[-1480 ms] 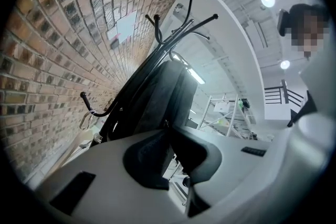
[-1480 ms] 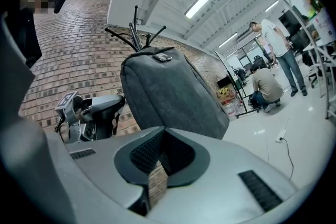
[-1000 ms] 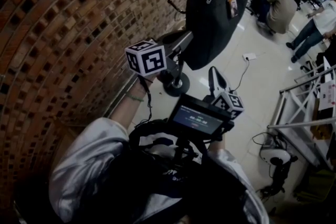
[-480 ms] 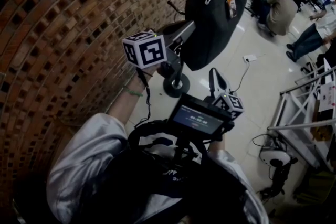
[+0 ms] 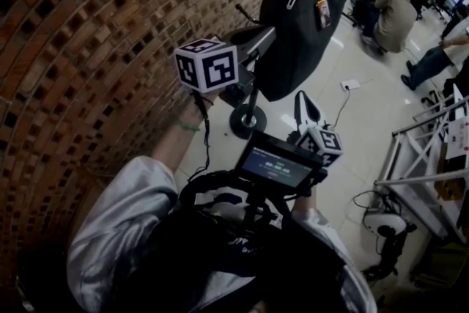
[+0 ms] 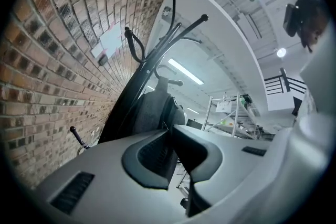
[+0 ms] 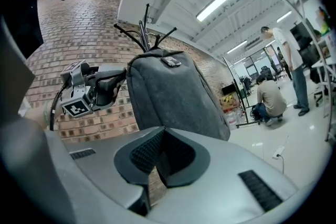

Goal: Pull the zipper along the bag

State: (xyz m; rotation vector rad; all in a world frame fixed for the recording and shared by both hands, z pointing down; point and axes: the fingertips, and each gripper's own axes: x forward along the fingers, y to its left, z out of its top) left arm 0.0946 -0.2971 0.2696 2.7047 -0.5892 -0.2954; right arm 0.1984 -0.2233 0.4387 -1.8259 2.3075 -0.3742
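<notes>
Left gripper [image 6: 169, 132] jaws nearly together, tips at the side of the bag [image 5: 302, 26]; whether they pinch anything is unclear. It sits higher than a second ago. Right gripper [image 7: 159, 136] closed, empty, unmoved, short of the bag. The bag hangs on a stand [image 5: 248, 119] by the brick wall [image 5: 88, 48], unchanged.

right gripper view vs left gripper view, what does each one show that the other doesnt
Only the right gripper view shows the left gripper close to the bag's edge, plus a crouching person and a standing person in the room beyond. Only the left gripper view shows a white sheet on the wall and a metal shelving rack. Both show the dark bag hanging from the coat stand by the brick wall.
</notes>
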